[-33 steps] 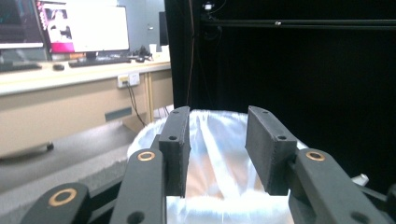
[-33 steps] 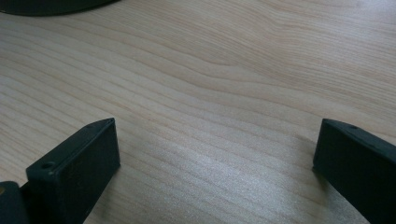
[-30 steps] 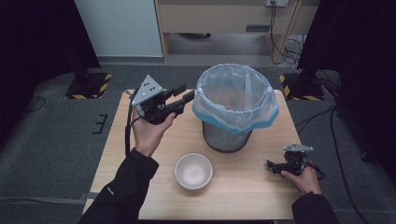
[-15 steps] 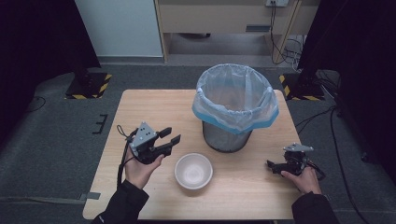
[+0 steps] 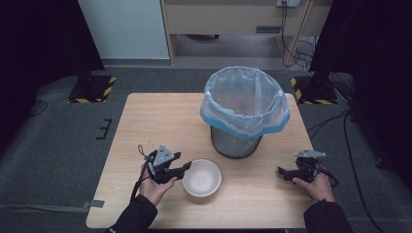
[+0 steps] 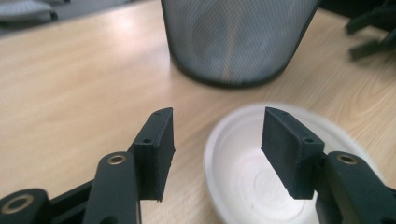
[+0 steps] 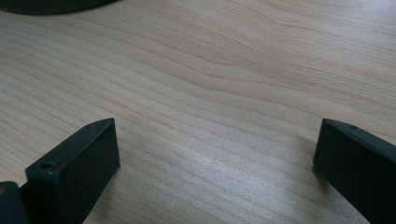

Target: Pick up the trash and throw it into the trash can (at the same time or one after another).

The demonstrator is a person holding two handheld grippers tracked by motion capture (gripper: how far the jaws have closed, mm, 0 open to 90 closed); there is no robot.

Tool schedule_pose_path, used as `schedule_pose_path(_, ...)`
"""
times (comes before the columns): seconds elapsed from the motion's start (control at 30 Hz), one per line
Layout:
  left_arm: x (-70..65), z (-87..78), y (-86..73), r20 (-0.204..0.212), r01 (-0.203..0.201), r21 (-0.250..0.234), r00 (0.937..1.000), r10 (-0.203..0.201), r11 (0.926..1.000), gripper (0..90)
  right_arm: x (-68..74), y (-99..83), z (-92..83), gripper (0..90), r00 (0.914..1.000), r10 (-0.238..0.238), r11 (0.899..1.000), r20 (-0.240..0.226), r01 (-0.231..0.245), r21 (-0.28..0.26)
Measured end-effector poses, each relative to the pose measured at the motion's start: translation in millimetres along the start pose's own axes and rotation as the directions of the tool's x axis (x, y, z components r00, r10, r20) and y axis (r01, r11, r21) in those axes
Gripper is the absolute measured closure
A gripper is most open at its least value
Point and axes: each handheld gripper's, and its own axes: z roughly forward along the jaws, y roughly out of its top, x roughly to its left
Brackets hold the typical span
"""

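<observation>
Pale wood worktop (image 5: 160, 121), dark room behind, grey floor around.

- Left tool (image 5: 187, 167) is being held low over the worktop, tips at the near rim of the white bowl (image 5: 201, 177). Its jaws have just been opening and are now standing moderately wide; in the left gripper view the rim of the bowl (image 6: 243, 135) is lying between them, one jaw outside on the wood, the other over the hollow. Pads are not yet being pressed on the rim.
- Beyond the left tool's tips, past the bowl, a mesh bin (image 5: 243, 114) with a clear liner bag is standing upright, close to the bowl but apart from it.
- Right tool (image 5: 283, 173) is being rested on the worktop well off to the far side of the bowl, jaws spread wide, nothing but bare wood (image 7: 210, 93) between them.

Step judged in hand: the approach to a rim grasp on the bowl is being finished; no grip is being made yet.

Next move, as judged: the left tool is to be eased slightly forward and down so the rim sits deeper between the pads, then closed gently. A thin, smooth rim is likely being dealt with, so slipping or tipping is a risk if it is pinched at the very edge.
</observation>
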Motion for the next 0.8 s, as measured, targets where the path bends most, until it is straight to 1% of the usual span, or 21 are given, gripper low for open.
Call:
schedule_pose_path(0.03, -0.3, 7.5, -5.9, 0.005, 0.001, 0.037, 1.0, -0.001, 0.9993, 43.2, -0.3, -0.2, -0.2, 0.6, 1.0, -0.003, 1.0, -0.003, 0.003, 0.0)
schedule_pose_path(0.07, -0.3, 7.5, -5.9, 0.005, 0.001, 0.037, 1.0, -0.001, 0.9993, 42.5, -0.3, -0.2, -0.2, 0.6, 1.0, -0.003, 1.0, -0.003, 0.003, 0.0)
schedule_pose_path(0.13, 0.4, 14.4, -8.6, 0.003, 0.002, 0.057, 1.0, -0.002, 0.9984, 41.9, -0.2, -0.2, -0.2, 0.6, 1.0, -0.002, 1.0, -0.004, 0.002, 0.0)
schedule_pose_path(0.2, 1.6, 21.9, -11.4, 0.01, 0.014, 0.078, 0.9998, -0.015, 0.9968, 41.0, -0.3, -0.2, -0.2, 0.6, 1.0, -0.002, 1.0, -0.004, 0.002, 0.0)
schedule_pose_path(0.23, 1.6, 21.9, -11.4, 0.01, 0.014, 0.078, 0.9998, -0.015, 0.9968, 40.8, -0.3, -0.2, -0.2, 0.6, 1.0, -0.003, 1.0, -0.005, 0.003, 0.0)
schedule_pose_path(0.27, 1.8, 27.7, -13.9, 0.009, 0.01, 0.104, 0.9999, -0.011, 0.9945, 40.6, -0.4, -0.2, -0.3, 0.6, 1.0, -0.004, 1.0, -0.005, 0.004, 0.0)
schedule_pose_path(0.47, 3.4, 35.3, -17.6, 0.005, 0.013, 0.14, 0.9999, -0.014, 0.99, 41.4, -0.7, -0.2, -0.4, 0.6, 1.0, -0.006, 1.0, -0.008, 0.006, 0.002)
schedule_pose_path(0.53, 3.9, 36.9, -18.7, 0.01, 0.016, 0.156, 0.9998, -0.018, 0.9877, 44.4, -0.7, -0.2, -0.4, 0.5, 1.0, -0.005, 1.0, -0.008, 0.005, 0.002)
schedule_pose_path(0.6, 4.2, 38.1, -19.3, 0.018, 0.03, 0.162, 0.9993, -0.033, 0.9863, 47.4, -0.7, -0.2, -0.4, 0.6, 1.0, -0.005, 1.0, -0.008, 0.005, 0.001)
schedule_pose_path(0.63, 4.2, 38.1, -19.3, 0.018, 0.03, 0.162, 0.9993, -0.033, 0.9863, 50.1, -0.7, -0.2, -0.4, 0.6, 1.0, -0.005, 1.0, -0.008, 0.005, 0.001)
schedule_pose_path(0.67, 4.4, 38.7, -19.5, 0.021, 0.033, 0.167, 0.9991, -0.037, 0.9855, 50.1, -0.7, -0.2, -0.4, 0.6, 1.0, -0.005, 1.0, -0.008, 0.005, 0.001)
schedule_pose_path(0.7, 4.2, 39.5, -19.8, 0.024, 0.035, 0.174, 0.9989, -0.039, 0.9842, 52.8, -0.7, -0.2, -0.4, 0.6, 1.0, -0.005, 1.0, -0.008, 0.005, 0.002)
schedule_pose_path(0.73, 4.0, 40.2, -20.0, 0.028, 0.034, 0.184, 0.9988, -0.04, 0.9824, 57.8, -0.7, -0.2, -0.4, 0.6, 1.0, -0.006, 1.0, -0.008, 0.006, 0.001)
schedule_pose_path(0.8, 4.1, 40.6, -20.0, 0.031, 0.038, 0.187, 0.9985, -0.045, 0.9816, 62.1, -0.7, -0.2, -0.4, 0.6, 1.0, -0.006, 1.0, -0.008, 0.006, 0.002)
